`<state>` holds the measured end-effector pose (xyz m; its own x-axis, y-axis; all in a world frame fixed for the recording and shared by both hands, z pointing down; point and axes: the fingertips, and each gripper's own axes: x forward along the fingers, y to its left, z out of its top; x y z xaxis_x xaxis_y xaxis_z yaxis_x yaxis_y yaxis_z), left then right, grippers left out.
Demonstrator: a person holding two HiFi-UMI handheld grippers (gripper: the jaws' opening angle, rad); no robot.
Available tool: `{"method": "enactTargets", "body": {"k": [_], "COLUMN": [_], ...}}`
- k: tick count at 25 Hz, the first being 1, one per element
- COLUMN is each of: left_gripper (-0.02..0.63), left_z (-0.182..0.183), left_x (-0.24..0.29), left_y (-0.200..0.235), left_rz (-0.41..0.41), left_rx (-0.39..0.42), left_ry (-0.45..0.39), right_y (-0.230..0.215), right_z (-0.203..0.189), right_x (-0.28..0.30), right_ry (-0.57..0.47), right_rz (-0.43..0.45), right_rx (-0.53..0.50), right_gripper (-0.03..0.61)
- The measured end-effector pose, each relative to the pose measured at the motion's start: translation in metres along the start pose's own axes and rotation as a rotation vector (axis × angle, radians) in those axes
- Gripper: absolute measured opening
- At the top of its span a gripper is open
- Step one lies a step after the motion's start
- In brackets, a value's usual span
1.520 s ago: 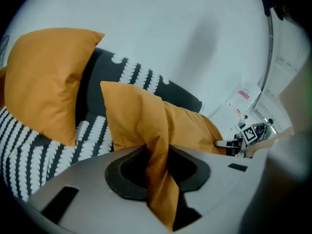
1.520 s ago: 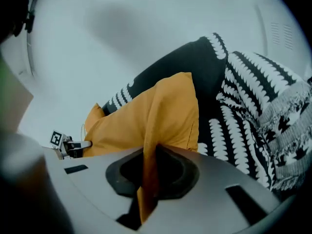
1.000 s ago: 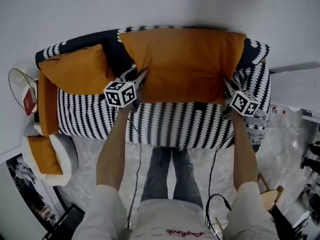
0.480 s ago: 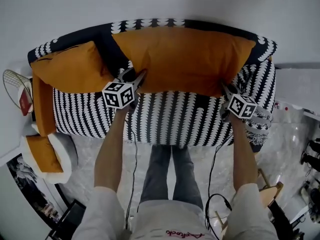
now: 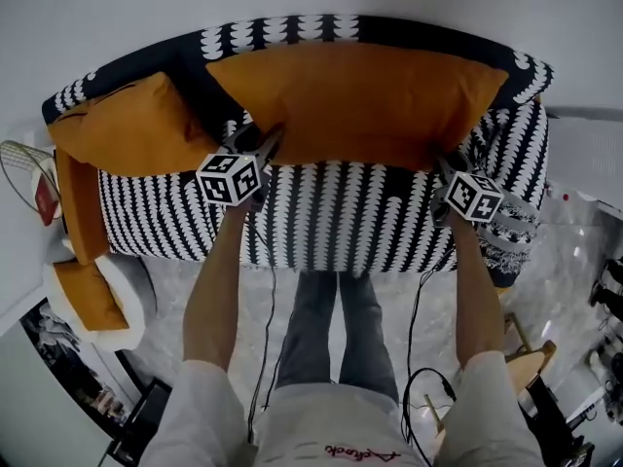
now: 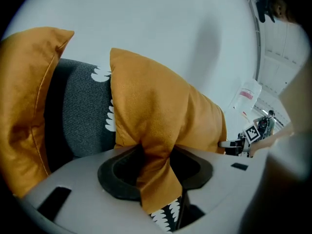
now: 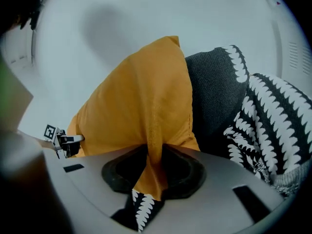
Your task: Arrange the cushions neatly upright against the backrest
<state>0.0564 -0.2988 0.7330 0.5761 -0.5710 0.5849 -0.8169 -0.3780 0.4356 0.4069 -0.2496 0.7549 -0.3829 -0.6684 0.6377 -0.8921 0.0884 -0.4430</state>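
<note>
I have the large cushion [image 5: 355,105] standing upright along the backrest [image 5: 292,31] of the patterned sofa [image 5: 341,224], across the upper middle of the head view. My left hand-held gripper [image 6: 155,156] pinches its lower left corner and my right hand-held gripper [image 7: 153,165] the lower right one. Both pairs of jaws have just been easing open, yet the orange cloth sits folded between them, touched on both sides. A smaller cushion [image 5: 136,129] leans at the upper left.
</note>
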Motion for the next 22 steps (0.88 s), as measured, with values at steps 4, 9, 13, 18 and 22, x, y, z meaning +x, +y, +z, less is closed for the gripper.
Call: {"method": "enactTargets", "body": {"k": [4, 9, 13, 18, 22], "left_gripper": [0.258, 0.301, 0.301, 0.030, 0.029], "left_z": [0.000, -0.008, -0.008, 0.009, 0.008], "left_x": [-0.010, -0.029, -0.042, -0.060, -0.067], "left_y": [0.006, 0.000, -0.015, -0.040, -0.060], "left_rz": [0.077, 0.102, 0.076, 0.068, 0.038], "left_rx": [0.032, 0.034, 0.066, 0.144, 0.171], "left_ry": [0.009, 0.000, 0.001, -0.031, -0.028], "right_y": [-0.011, -0.004, 0.011, 0.028, 0.048], "right_z": [0.000, -0.004, -0.011, -0.008, -0.012], "right_x": [-0.009, -0.027, -0.041, -0.062, -0.074], "right_ry": [0.003, -0.013, -0.006, -0.020, -0.028], "right_rz": [-0.130, -0.189, -0.183, -0.203, -0.142], "right_rx": [-0.081, -0.134, -0.160, -0.213, -0.205], "right_gripper": [0.252, 0.298, 0.296, 0.053, 0.028]}}
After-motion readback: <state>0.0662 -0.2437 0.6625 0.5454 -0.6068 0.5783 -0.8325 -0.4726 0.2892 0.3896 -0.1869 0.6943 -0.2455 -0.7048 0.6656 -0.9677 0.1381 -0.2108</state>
